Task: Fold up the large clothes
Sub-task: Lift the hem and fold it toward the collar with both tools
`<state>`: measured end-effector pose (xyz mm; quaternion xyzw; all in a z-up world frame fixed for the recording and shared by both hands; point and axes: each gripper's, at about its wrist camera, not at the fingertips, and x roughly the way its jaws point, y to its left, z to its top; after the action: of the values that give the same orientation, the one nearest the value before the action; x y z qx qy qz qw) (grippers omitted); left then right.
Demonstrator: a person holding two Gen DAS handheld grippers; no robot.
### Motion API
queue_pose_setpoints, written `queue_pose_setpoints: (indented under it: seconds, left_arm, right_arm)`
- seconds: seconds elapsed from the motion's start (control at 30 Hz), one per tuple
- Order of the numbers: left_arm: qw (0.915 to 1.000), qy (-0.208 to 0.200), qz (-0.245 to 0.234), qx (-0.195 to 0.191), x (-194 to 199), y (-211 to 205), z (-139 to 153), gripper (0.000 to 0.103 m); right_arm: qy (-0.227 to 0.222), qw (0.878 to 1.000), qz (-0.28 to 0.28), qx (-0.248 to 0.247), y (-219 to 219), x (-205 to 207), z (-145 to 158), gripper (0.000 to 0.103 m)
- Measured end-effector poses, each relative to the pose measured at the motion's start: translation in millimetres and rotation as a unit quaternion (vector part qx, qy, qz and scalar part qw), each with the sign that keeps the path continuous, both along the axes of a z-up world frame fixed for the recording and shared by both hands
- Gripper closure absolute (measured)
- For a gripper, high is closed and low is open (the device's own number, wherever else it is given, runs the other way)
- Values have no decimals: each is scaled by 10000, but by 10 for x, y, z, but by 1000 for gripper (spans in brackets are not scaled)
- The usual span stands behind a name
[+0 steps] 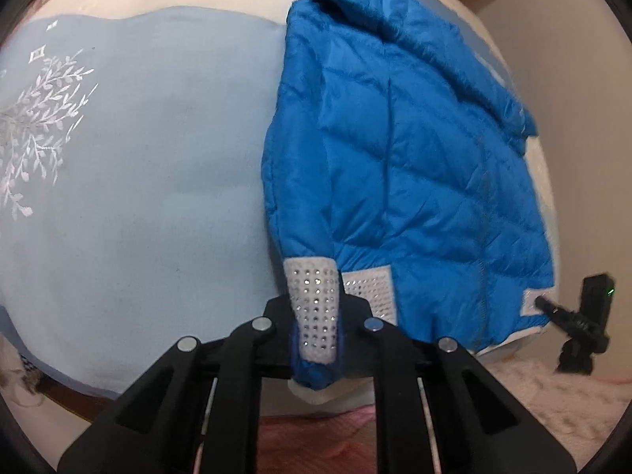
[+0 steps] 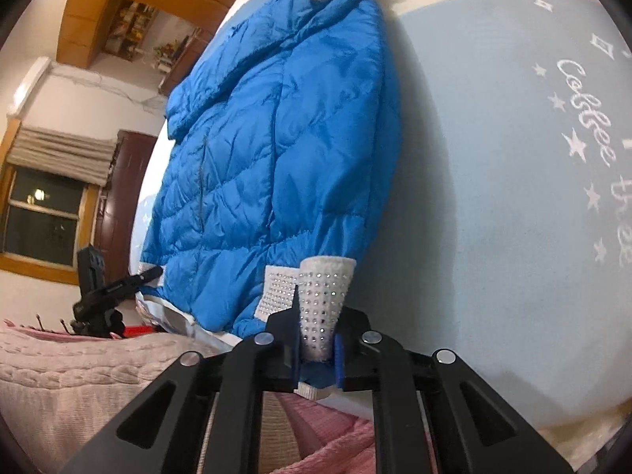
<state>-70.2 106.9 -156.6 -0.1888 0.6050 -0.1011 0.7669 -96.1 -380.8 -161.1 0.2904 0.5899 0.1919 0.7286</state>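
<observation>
The bright blue quilted puffer jacket (image 1: 399, 150) lies spread on the pale blue bedspread (image 1: 158, 166) of a bed, hood end away from the cameras and hem nearest them. Each view shows a white cuff studded with small rhinestones caught between black fingers. The left gripper (image 1: 316, 335) is clenched on a rhinestone cuff (image 1: 316, 308) at the jacket's hem edge, and the right gripper (image 2: 318, 339) grips a rhinestone cuff (image 2: 324, 300) in the same way. The two views look much alike, so I cannot tell whether these are two sleeves or one.

The step in hand appears to be the sleeve fold: with the cuffs held, the next move likely calls for lifting them and carrying the sleeves across the jacket's body so they lie flat on the quilting, without dragging the slippery shell out of line.

Beside the jacket's hem corner stands a black camera mount on a small tripod (image 1: 580, 328), near enough to snag a swinging sleeve. A pink knitted blanket (image 2: 71, 359) lies just below the jacket's hem. Beyond the jacket, the right view shows a dark window (image 2: 43, 217) and wooden shelving (image 2: 130, 31).
</observation>
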Motion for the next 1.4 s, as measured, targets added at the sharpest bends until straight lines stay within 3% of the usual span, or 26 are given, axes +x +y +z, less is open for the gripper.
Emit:
queue_pose_setpoints:
  seconds: [0.1, 0.37, 0.57, 0.7, 1.1, 1.4]
  left_arm:
    - [9987, -353, -6, -354, 151, 32, 251, 92]
    - [9885, -1187, -44, -933, 590, 52, 859, 92]
    - [9806, -1515, -55, -1243, 1191, -6, 1111, 92]
    - [9785, -1674, -181, -1193, 1666, -77, 1193, 92]
    - [9809, -1588, -187, -1111, 3115, -242, 957, 92]
    - [9929, -912, 55, -767, 4009, -298, 288, 89]
  right_arm:
    - [-238, 9992, -74, 315, -60, 145, 178, 93]
    - [-1076, 9928, -120, 511, -179, 640, 812, 94]
    - [-1419, 9868, -208, 753, -274, 1181, 1128, 94]
    - [-1513, 9856, -164, 737, -322, 1551, 1205, 94]
    - [-1265, 9873, -241, 927, -425, 2901, 1096, 94]
    - [-604, 9936, -541, 781, -469, 3804, 502, 93]
